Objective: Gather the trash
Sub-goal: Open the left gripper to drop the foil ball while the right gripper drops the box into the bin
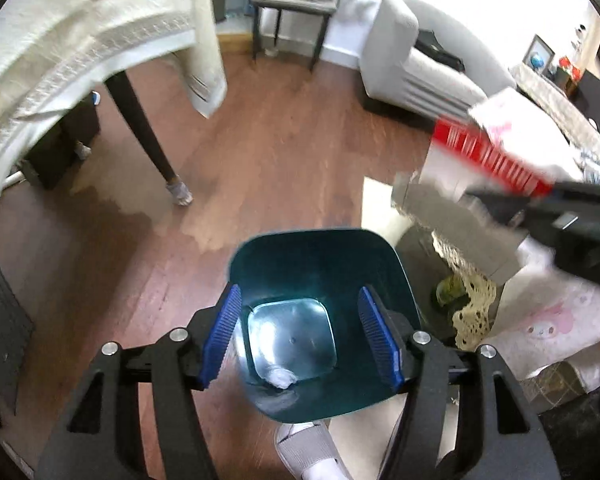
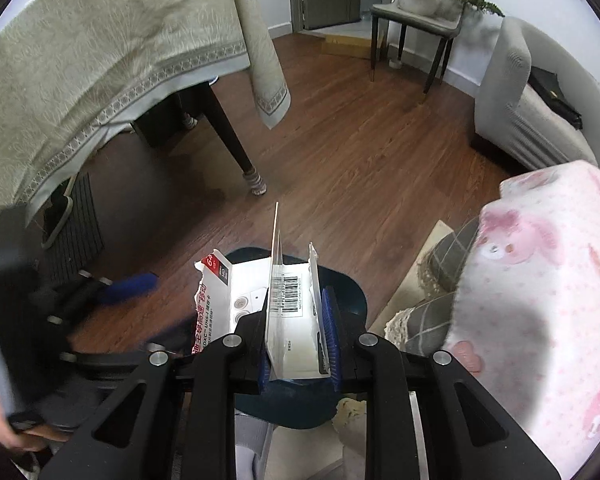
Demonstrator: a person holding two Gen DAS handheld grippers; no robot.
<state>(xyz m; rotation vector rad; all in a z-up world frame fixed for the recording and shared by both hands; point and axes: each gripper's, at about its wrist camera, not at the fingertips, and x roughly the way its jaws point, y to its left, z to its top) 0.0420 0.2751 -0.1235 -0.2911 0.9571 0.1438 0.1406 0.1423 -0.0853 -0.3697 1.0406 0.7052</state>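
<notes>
The left gripper (image 1: 300,336) stands open and empty above the dark teal plastic trash bin (image 1: 320,248), its blue pads inside the rim line. A crumpled white tissue (image 1: 281,378) lies at the bin's bottom. The right gripper (image 2: 298,336) is clamped on a torn white and red cardboard package (image 2: 288,304), held over the bin's near edge. The brown wooden floor (image 2: 360,168) beyond the bin is free up to the dark table leg (image 2: 236,148).
</notes>
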